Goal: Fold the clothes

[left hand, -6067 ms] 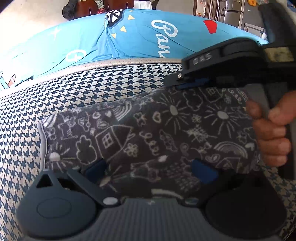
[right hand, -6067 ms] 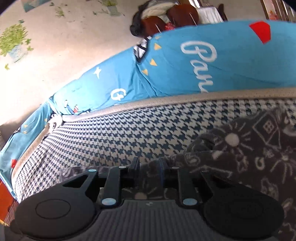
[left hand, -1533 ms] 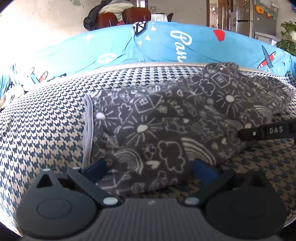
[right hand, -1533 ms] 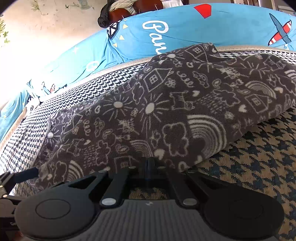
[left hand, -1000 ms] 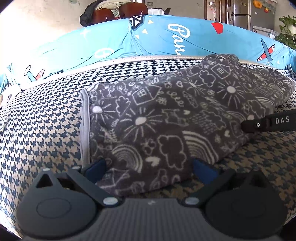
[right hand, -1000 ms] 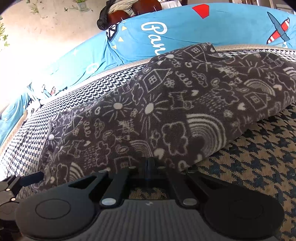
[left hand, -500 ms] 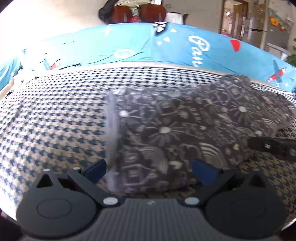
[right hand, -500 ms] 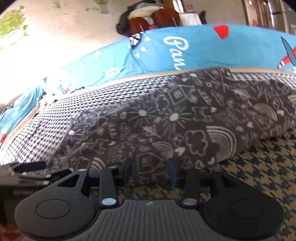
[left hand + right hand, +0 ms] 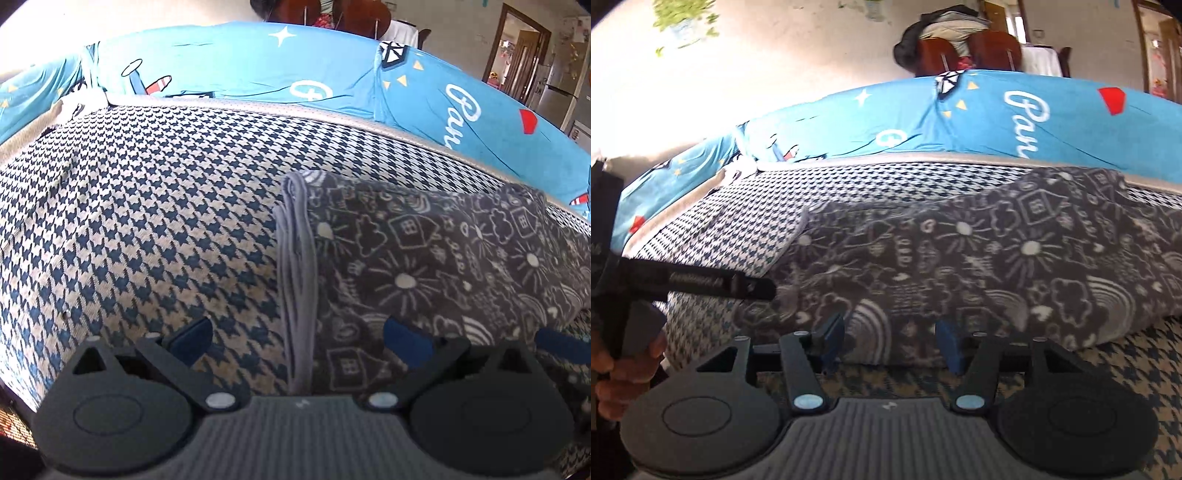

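Note:
A folded dark grey garment (image 9: 424,266) with white doodle print lies on the houndstooth cushion (image 9: 147,221); its grey folded edge faces left. It also shows in the right wrist view (image 9: 997,258). My left gripper (image 9: 299,341) is open and empty, straddling the garment's near left corner. My right gripper (image 9: 890,341) is open and empty at the garment's near edge. The left gripper's side shows at the left of the right wrist view (image 9: 701,282).
A blue printed cover (image 9: 258,70) runs along the back of the cushion, also in the right wrist view (image 9: 960,114). Chairs with clothes (image 9: 960,44) stand behind. The houndstooth surface extends left of the garment.
My right gripper opened and let go of the garment's edge. My left gripper swung left, so the garment now sits right of centre. The garment lies still.

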A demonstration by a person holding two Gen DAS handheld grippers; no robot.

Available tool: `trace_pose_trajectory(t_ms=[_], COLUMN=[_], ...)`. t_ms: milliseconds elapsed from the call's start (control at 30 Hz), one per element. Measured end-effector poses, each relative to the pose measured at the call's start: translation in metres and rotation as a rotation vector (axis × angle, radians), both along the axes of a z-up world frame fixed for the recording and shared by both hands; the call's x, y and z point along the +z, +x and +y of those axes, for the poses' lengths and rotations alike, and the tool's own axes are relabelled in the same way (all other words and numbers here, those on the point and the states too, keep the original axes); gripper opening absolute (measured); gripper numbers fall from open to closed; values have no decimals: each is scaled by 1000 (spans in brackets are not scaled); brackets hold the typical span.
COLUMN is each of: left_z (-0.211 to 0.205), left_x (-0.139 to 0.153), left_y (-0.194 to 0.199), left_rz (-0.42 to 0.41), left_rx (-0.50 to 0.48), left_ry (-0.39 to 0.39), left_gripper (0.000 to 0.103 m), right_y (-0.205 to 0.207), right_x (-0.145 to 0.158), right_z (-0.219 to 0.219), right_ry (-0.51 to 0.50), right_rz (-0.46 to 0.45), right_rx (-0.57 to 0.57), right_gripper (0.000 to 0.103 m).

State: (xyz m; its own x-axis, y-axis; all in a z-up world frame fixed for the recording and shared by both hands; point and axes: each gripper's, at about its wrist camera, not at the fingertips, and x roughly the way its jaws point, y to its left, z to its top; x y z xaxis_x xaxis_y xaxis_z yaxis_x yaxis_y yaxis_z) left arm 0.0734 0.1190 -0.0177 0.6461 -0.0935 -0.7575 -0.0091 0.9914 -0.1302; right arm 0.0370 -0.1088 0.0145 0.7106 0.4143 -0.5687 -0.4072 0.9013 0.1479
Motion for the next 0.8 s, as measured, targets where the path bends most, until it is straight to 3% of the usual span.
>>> trace_pose_trajectory(t_ms=[200,467,800], left_z=[11,13,27], left_x=[5,17,8], left_y=[14,28,28], left_rz=[18,2,14], left_rx=[-1,-27,40], left_ry=[-20,16,-49], left_gripper=[103,103,103], right_y=[-3,-3,-5], right_x=[-2,-6,-9], right_z=[18,32,41], right_ry=[-12,-15,-27], right_rz=[-11,-8,-4], right_rx=[57,81,106], right_gripper=[58,61,66])
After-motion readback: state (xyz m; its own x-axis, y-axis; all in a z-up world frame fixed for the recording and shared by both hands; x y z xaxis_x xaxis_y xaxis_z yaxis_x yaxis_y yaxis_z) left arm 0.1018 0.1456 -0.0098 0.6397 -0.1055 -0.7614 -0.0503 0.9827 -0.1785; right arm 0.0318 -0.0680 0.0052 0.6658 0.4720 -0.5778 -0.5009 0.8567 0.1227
